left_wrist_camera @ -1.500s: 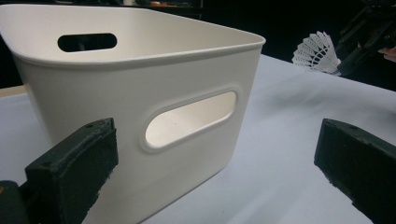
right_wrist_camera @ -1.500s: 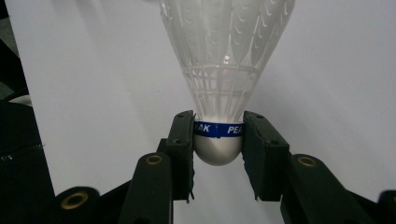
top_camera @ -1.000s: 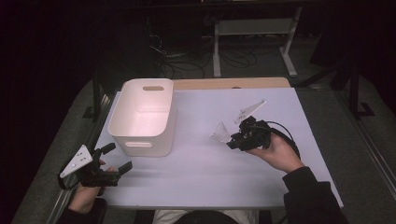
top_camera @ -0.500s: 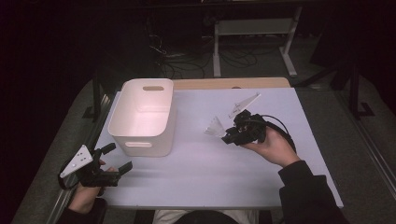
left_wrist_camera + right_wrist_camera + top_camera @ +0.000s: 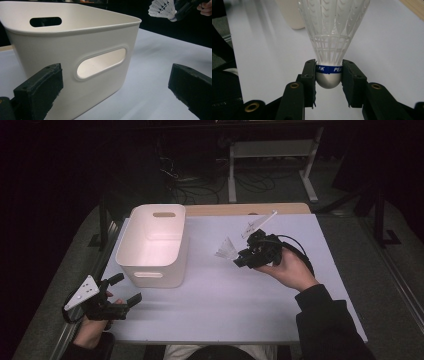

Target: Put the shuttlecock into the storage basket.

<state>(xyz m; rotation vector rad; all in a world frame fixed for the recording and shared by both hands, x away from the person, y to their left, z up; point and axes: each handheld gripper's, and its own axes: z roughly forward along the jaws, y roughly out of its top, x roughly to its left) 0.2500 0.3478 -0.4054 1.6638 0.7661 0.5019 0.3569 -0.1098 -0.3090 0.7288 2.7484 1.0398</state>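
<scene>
A white shuttlecock with a blue band around its cork is clamped at the cork by my right gripper. In the high view that right gripper hangs above the middle of the table, its shuttlecock pointing left toward the white bin. The bin has cut-out handles and looks empty. My left gripper rests open at the table's front left corner, just in front of the bin. From the left gripper view, the shuttlecock shows at the top right.
A white sheet covers the table, with a wooden strip along its far edge. Cables and a white frame lie on the dark floor beyond. A black cable trails from the right gripper.
My right gripper has carried the shuttlecock leftward and a little toward the far side, nearer the bin. The left gripper has stayed put.
</scene>
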